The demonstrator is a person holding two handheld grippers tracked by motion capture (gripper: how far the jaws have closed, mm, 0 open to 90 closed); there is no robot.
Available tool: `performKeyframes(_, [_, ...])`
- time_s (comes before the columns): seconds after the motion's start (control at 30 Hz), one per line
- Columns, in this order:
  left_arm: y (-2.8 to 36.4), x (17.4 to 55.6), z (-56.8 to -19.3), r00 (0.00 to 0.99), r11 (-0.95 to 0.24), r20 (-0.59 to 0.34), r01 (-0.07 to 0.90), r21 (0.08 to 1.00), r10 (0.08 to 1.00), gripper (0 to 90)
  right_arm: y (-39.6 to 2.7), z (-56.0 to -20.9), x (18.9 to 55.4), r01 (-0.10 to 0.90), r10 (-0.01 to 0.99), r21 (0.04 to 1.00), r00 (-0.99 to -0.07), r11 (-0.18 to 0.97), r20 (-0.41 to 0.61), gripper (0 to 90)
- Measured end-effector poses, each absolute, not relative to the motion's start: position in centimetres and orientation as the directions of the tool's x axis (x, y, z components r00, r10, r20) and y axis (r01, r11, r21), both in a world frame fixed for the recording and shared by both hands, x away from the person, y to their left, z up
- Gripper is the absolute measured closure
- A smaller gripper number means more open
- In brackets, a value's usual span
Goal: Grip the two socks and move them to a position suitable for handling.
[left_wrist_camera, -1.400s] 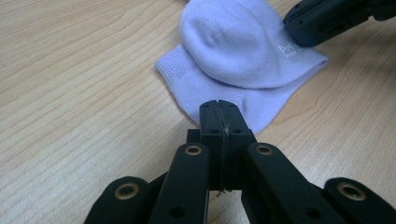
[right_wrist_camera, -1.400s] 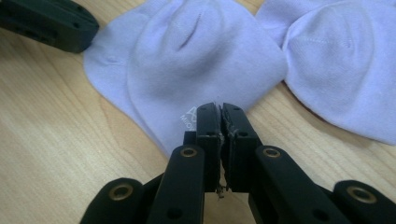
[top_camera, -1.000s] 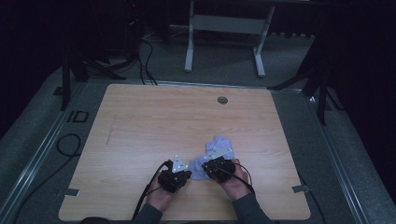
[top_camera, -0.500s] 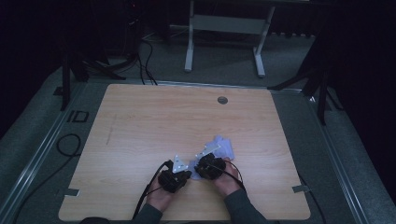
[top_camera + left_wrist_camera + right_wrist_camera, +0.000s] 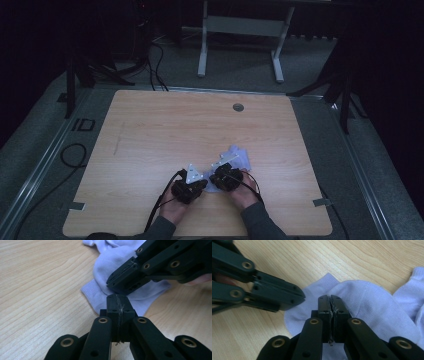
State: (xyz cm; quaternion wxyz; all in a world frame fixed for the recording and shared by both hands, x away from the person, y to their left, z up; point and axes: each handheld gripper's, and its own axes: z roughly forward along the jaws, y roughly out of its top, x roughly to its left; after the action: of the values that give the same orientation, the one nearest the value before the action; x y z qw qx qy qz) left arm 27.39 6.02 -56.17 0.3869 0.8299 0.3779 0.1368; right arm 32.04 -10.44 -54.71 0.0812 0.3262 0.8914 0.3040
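Note:
A pale lilac sock lies crumpled on the wooden table near its front edge. Both grippers meet at the sock's near end. My left gripper is shut, its tip resting over the sock's cuff edge; I cannot tell whether any cloth is nipped. My right gripper has just been closing and now stands shut, with a fold of the sock gathered at its tip. Each gripper's tip sits a finger's width from the other: the right gripper, the left gripper.
A round cable hole sits near the table's far edge. Tape strips mark the front corners. Beyond the table stands a metal frame, and cables lie on the dark floor at the left.
My right gripper has shifted a little left and down, closer to the left gripper, onto the sock's near end. The left gripper has stayed where it was.

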Motion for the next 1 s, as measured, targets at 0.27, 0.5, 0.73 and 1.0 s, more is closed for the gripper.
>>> performKeyframes(0.27, [5.8,27.5,-56.5,0.667,-0.417,-0.066,0.537,0.734,0.742,90.0,-10.7,-54.7,32.3,0.531,0.618,0.599,-0.783,0.599,0.076,88.1])
performKeyframes(0.5, [5.8,27.4,-56.5,0.665,-0.418,-0.064,0.538,0.732,0.744,90.0,-11.8,-53.2,31.4,0.511,0.607,0.641,-0.79,0.572,0.087,88.4])
performKeyframes(0.73, [5.7,27.3,-56.5,0.663,-0.418,-0.063,0.539,0.731,0.746,90.0,-13.7,-52.2,30.2,0.503,0.616,0.667,-0.783,0.55,0.083,88.2])
performKeyframes(1.0, [5.7,27.2,-56.5,0.657,-0.405,-0.075,0.546,0.733,0.75,90.0,-18.9,-51.6,29.2,0.546,0.675,0.682,-0.73,0.486,0.103,87.5])
